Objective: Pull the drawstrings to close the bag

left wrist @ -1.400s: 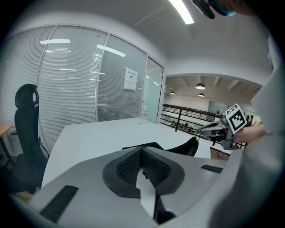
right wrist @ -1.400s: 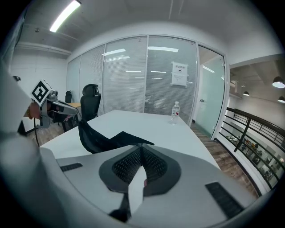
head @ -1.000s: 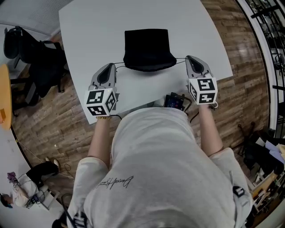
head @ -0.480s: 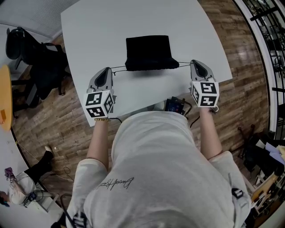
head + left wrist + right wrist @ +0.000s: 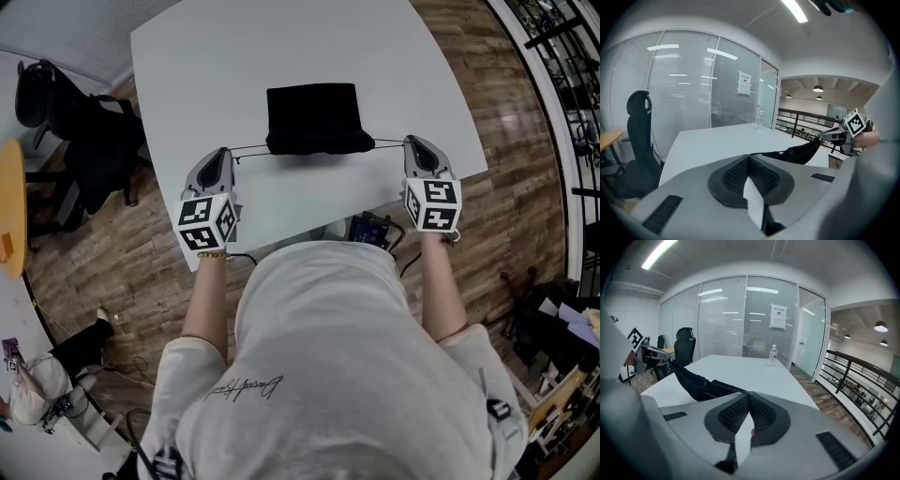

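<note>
Bag (image 5: 314, 117), black cloth: flat on the white table (image 5: 281, 47), between the two grippers, mouth edge toward the person and puckered tight; contents hidden

Left cord (image 5: 251, 146), thin and black: stretched straight from the bag's mouth corner to the left gripper (image 5: 225, 150)

Right cord (image 5: 389, 142), same kind: stretched straight from the opposite corner to the right gripper (image 5: 412, 141)

Left gripper: jaws pressed together, pinching the left cord at the tips; held out to the bag's left, near the table's front edge

Right gripper: jaws pressed together, pinching the right cord at the tips; held out to the bag's right, close to the table's side edge

Bottle (image 5: 773, 355), clear plastic: upright at the far end of the table, well apart from the bag; fill level not readable

Chair (image 5: 56, 103), black, office type: on the wooden floor beside the table
</note>
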Tool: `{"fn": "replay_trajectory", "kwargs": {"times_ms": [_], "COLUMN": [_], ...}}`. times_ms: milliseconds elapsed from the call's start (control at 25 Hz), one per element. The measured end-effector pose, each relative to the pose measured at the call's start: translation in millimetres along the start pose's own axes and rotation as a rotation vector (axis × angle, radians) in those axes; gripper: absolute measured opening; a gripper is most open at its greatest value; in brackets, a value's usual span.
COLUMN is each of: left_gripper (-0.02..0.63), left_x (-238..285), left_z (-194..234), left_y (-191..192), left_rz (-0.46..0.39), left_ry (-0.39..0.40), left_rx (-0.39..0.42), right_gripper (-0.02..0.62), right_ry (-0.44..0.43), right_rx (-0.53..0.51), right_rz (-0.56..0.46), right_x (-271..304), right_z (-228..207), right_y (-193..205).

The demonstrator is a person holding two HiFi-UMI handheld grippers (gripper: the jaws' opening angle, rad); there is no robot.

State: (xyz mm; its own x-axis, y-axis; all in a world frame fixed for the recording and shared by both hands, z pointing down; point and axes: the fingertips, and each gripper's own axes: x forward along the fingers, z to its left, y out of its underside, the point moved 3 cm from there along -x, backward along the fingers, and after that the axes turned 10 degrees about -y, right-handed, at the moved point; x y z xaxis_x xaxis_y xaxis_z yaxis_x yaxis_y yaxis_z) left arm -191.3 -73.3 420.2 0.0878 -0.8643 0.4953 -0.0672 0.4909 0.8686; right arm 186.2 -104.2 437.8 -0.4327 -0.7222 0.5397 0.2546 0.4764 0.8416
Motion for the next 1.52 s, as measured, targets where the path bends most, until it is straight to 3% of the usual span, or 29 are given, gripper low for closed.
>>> {"fn": "replay_trajectory", "kwargs": {"times_ms": [1520], "left_gripper": [0.014], "left_x": [5.1], "left_z": [38.2], "left_y": [-2.3], "left_rz": [0.0], "left_ry": [-0.117], "left_rx": [0.038], "right_gripper": [0.025], "right_ry": [0.112], "right_rx": [0.125], "right_rz": [-0.008], "right_x": [-8.8], "right_z": [-44.5], "right_y": [2.2]}}
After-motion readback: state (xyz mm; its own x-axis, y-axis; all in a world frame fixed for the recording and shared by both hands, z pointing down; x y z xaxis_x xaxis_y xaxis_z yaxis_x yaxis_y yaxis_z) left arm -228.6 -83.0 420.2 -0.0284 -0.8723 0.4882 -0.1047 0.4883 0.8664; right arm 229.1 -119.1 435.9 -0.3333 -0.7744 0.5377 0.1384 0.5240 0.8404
